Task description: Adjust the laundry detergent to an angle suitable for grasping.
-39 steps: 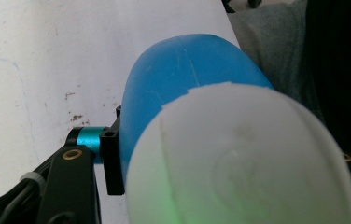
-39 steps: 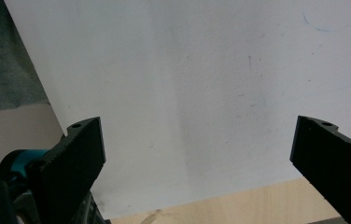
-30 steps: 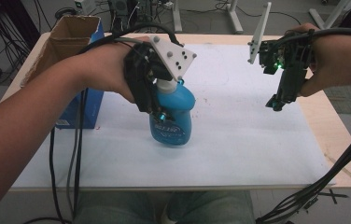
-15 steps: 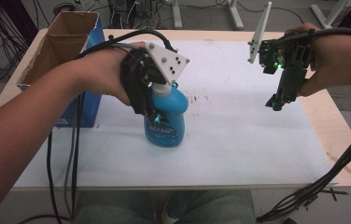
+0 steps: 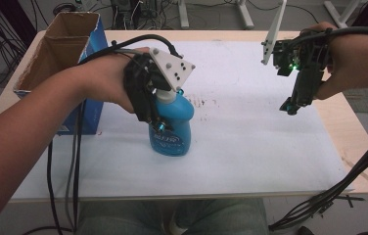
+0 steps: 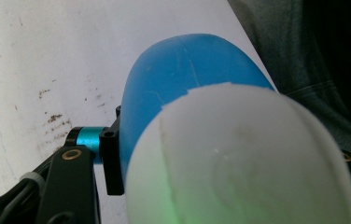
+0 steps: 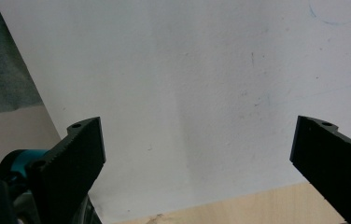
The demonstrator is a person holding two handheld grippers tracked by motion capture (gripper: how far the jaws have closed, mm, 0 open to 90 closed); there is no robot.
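A blue spray bottle [image 5: 176,132] with a white top stands over the white-covered table [image 5: 250,147], left of centre. My left gripper [image 5: 164,122] is shut on its neck from above, under the grey plate. In the left gripper view the bottle's blue body [image 6: 187,70] and white top [image 6: 239,158] sit right against the camera, with one black jaw pressed to the bottle's left side. I cannot tell whether the bottle's base touches the sheet. My right gripper [image 5: 290,104] hangs open above the table's right part, its jaws [image 7: 197,149] wide apart with bare sheet between them.
An open cardboard box [image 5: 59,54] with a blue side stands at the table's left edge, just behind my left forearm. A white post [image 5: 275,29] rises at the back right. Cables trail off the near edge on both sides. Wooden table edge [image 5: 363,161] shows at right.
My left gripper has carried the blue bottle a little to the left and toward the near edge. The right gripper has stayed nearly still and open.
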